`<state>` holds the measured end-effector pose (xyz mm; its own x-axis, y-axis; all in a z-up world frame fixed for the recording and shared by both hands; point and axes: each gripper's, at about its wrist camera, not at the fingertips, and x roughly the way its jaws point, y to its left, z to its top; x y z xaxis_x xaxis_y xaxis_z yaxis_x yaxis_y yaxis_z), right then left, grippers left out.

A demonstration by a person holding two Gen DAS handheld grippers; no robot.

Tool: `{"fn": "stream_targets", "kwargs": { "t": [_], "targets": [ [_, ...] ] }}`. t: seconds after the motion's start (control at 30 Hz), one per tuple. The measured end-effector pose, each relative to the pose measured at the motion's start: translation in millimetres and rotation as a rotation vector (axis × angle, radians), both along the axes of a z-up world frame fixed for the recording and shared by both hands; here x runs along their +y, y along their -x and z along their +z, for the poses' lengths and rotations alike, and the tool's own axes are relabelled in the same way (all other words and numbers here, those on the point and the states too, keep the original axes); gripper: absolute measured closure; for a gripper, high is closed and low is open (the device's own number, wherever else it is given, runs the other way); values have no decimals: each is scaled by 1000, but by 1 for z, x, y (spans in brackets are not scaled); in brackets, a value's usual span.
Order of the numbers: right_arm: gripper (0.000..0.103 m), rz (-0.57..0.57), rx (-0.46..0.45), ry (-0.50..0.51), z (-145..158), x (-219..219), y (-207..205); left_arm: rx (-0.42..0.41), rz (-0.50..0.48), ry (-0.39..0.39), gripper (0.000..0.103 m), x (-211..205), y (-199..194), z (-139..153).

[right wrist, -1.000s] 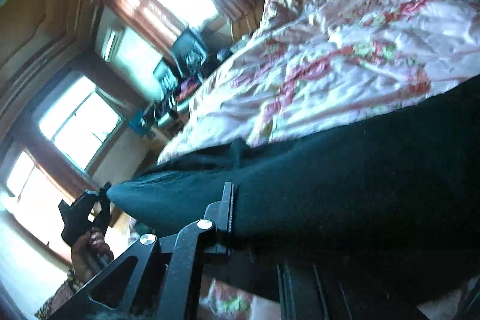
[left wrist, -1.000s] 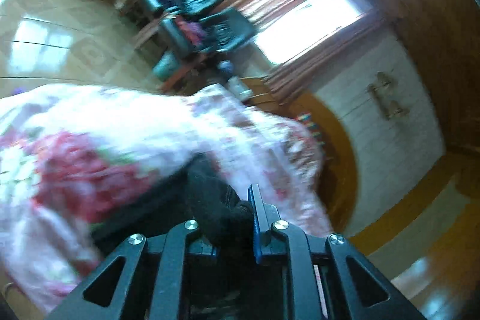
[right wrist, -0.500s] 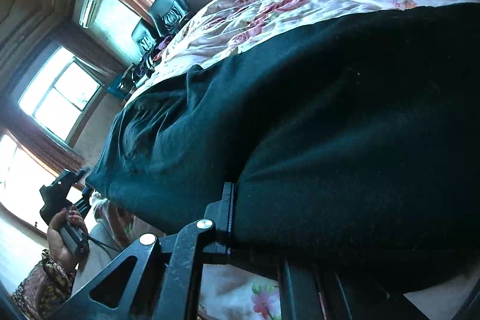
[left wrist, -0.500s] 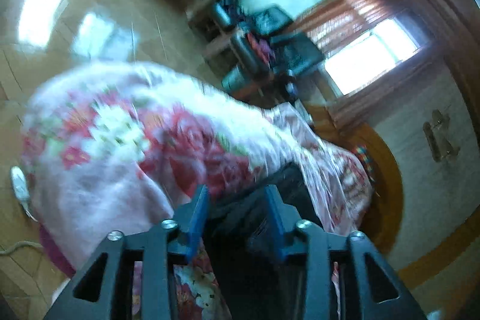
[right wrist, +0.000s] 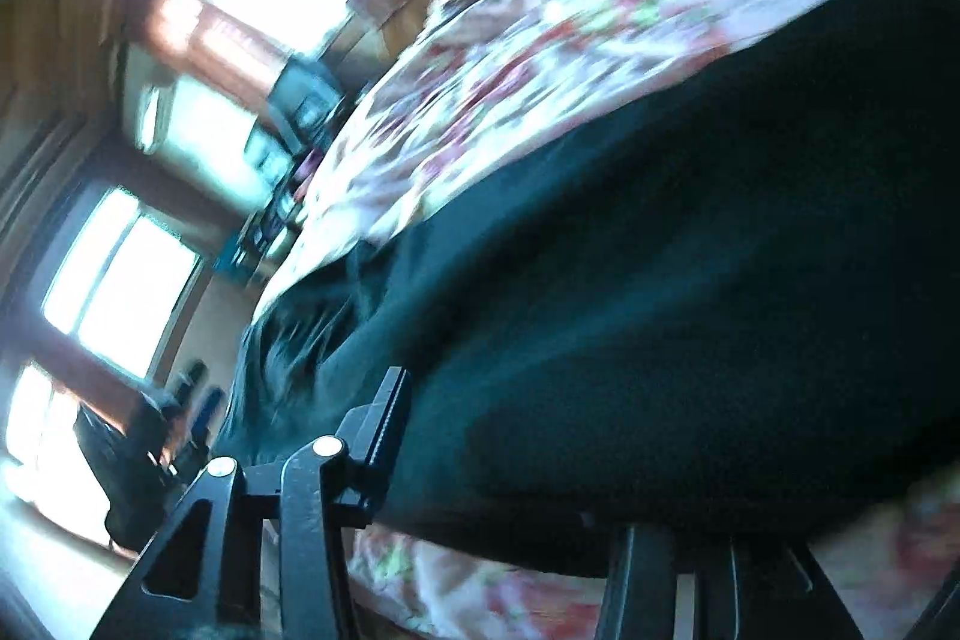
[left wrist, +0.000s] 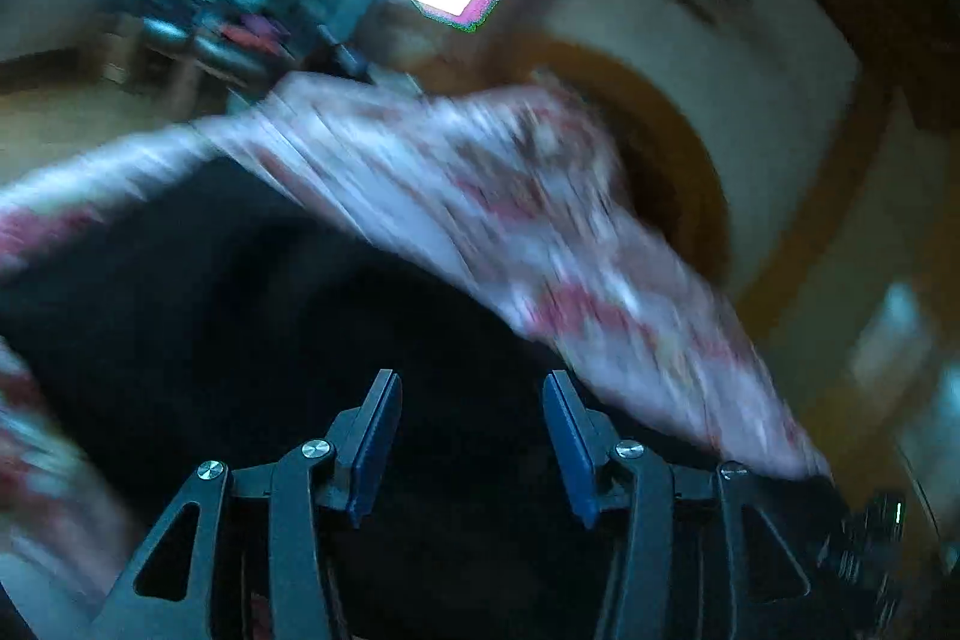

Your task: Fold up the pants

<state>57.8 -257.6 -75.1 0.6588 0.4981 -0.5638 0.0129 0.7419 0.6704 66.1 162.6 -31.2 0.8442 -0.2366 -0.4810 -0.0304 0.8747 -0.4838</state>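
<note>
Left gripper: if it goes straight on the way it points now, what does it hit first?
Probably the dark pants lying on the floral bedspread. The left gripper is opening with nothing pinched, though blur makes depth uncertain.

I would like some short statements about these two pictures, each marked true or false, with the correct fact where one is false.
1. The pants are dark. True.
2. The pants lie on a bare wooden table. False: they lie on a flowered bedcover.
3. The left gripper has a clear gap between its blue pads. True; its jaws are opening.
4. The room has no windows. False: bright windows show in both views.
5. The right gripper is far from the pants. False: dark cloth lies over it, and its jaws are opening.
</note>
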Motion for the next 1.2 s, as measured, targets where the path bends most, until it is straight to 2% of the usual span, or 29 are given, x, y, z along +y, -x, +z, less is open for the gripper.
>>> {"fn": "stream_targets", "kwargs": {
  "t": [0.1, 0.3, 0.4, 0.5, 0.53, 0.57, 0.6, 0.63, 0.67, 0.8, 0.87, 0.97, 1.0, 1.1, 1.13, 1.2],
  "targets": [
    [56, -139, 15, -55, -2, -49, 11, 83, -90, -11, 53, -20, -11, -17],
    [54, -427, 6, -152, -6, -137, 33, 181, -135, -29, 54, -29, -20, -43],
    [54, -499, -5, -179, -4, -164, 42, 192, -129, -7, 54, -26, -18, -46],
    [54, -557, -24, -168, -1, -180, 47, 197, -123, -25, 54, -26, -20, -49],
    [54, -566, -30, -153, -1, -184, 46, 198, -123, -29, 54, -27, -20, -49],
    [58, -567, -33, -132, 0, -189, 46, 197, -123, -33, 54, -27, -20, -49],
    [78, -555, -28, -111, 0, -190, 44, 195, -123, -32, 54, -27, -19, -49],
    [91, -537, -20, -100, 0, -190, 43, 185, -122, -24, 54, -26, -17, -47],
    [94, -530, -21, -103, 2, -193, 45, 171, -119, -15, 54, -24, -16, -44],
    [95, -463, -76, -126, 22, -185, 63, 61, -116, 11, 53, -19, -5, -28],
    [95, -427, -34, -99, 22, -177, 69, 56, -130, 11, 53, -20, -6, -27],
    [95, -416, 59, 25, 9, -174, 72, 95, -153, -2, 53, -27, -11, -32],
    [95, -431, 89, 18, 3, -179, 70, 105, -158, -11, 53, -29, -13, -33],
    [94, -481, 126, -114, -10, -197, 74, 154, -164, -52, 53, -35, -17, -41],
    [93, -500, 117, -144, -9, -200, 80, 168, -157, -60, 53, -35, -17, -42],
    [84, -545, 69, -135, 3, -205, 91, 178, -153, -44, 53, -31, -17, -45]
  ]
}}
